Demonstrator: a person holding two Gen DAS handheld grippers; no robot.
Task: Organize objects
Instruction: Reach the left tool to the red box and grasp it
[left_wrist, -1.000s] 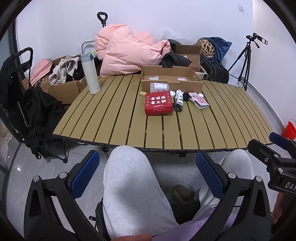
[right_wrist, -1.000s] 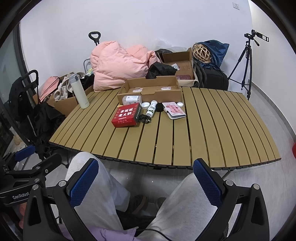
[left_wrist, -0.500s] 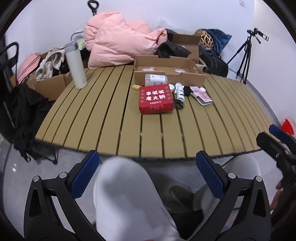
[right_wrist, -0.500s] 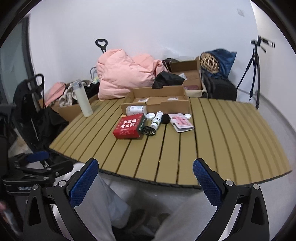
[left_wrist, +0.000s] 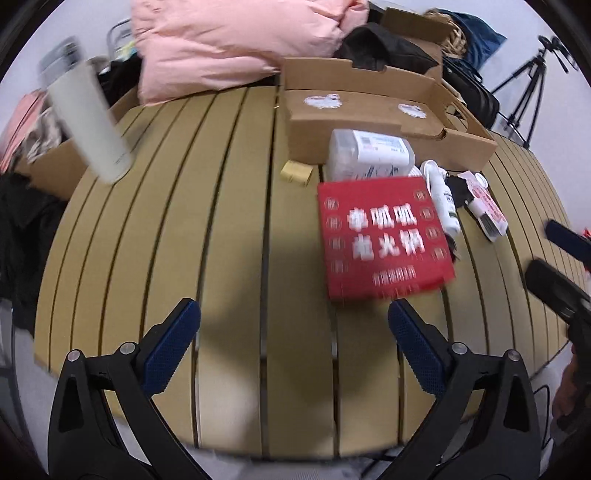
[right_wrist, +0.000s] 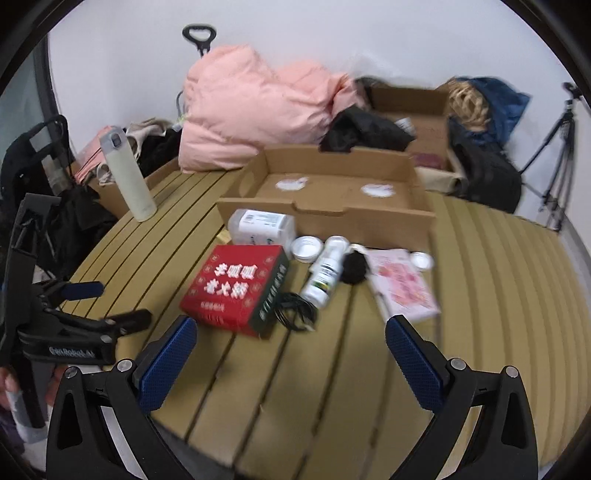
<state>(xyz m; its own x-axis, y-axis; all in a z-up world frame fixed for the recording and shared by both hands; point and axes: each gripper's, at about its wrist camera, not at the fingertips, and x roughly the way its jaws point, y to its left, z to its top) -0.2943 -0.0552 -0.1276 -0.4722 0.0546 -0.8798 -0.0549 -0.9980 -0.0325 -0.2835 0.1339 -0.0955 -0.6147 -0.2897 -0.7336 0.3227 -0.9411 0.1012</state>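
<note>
Nearer table (left_wrist: 229, 221), both tools seemingly wide, empty.

A makeshift recording room in a home: behind the slatted folding tabletop (right_wrist: 480, 258), a pink duvet (right_wrist: 258, 118), open cardboard boxes (right_wrist: 410, 122) and bags crowd a bare white wall, with a camera tripod (right_wrist: 557, 155) to the tabletop's right.

Box (left_wrist: 384, 236) lay on the table (left_wrist: 221, 229) ahead of the left tongs (left_wrist: 293, 332), slightly right. Beyond it sat a tub (left_wrist: 369, 153), then a carton (left_wrist: 369, 110). Bottle (left_wrist: 443, 199) and booklet (left_wrist: 485, 210) lay right of the box. Flask (left_wrist: 92, 125) stood far left. From the right tongs (right_wrist: 290, 349), a cable (right_wrist: 295, 314) lay just ahead, touching the box.
</note>
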